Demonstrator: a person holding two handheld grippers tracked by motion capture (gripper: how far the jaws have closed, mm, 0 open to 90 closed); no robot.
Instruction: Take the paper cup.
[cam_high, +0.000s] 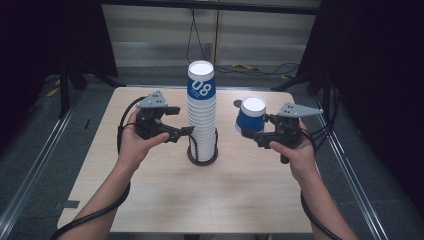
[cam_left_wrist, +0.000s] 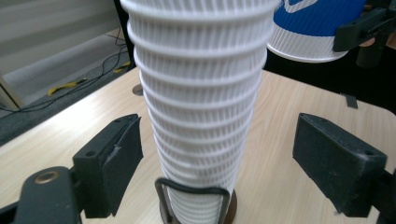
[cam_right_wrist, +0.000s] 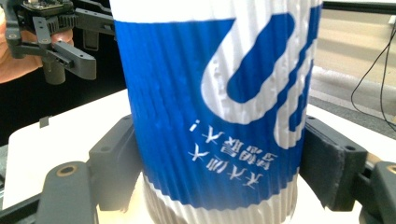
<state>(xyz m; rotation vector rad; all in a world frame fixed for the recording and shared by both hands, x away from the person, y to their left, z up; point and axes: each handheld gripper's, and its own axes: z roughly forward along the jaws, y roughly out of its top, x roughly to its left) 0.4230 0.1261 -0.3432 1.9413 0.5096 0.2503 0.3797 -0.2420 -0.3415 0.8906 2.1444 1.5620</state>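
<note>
While your right gripper holds the single blue cup inverted, base up, its jaws clamped on the ribbed wall from both sides, the cup hangs above the counter to the right of the cup stack and apart from it. The stack stands upright at counter centre on a round base w/ wire holder; its long axis is vertical, same as the held cup's, so the two axes run approx. parallel. Your left gripper sits at the stack's left side, low on the column: in the left gripper view the jaws are spread apart w/ the white ribbed stack between them, a gap showing on each side, no contact. The relation to watch is lateral offset plus height: the stack top rises above the held cup's rim, so judged from this pose the cup must go up, then left, before any lowering over the top cup. The right hand is the nearer one to that top; the left is placed to steady the column if needed. Open room: counter is bare in front and to the right; the rear edge lies close behind the stack, w/ cables on the floor beyond. Keep the left jaws clear of the wire holder at the bottom.
</note>
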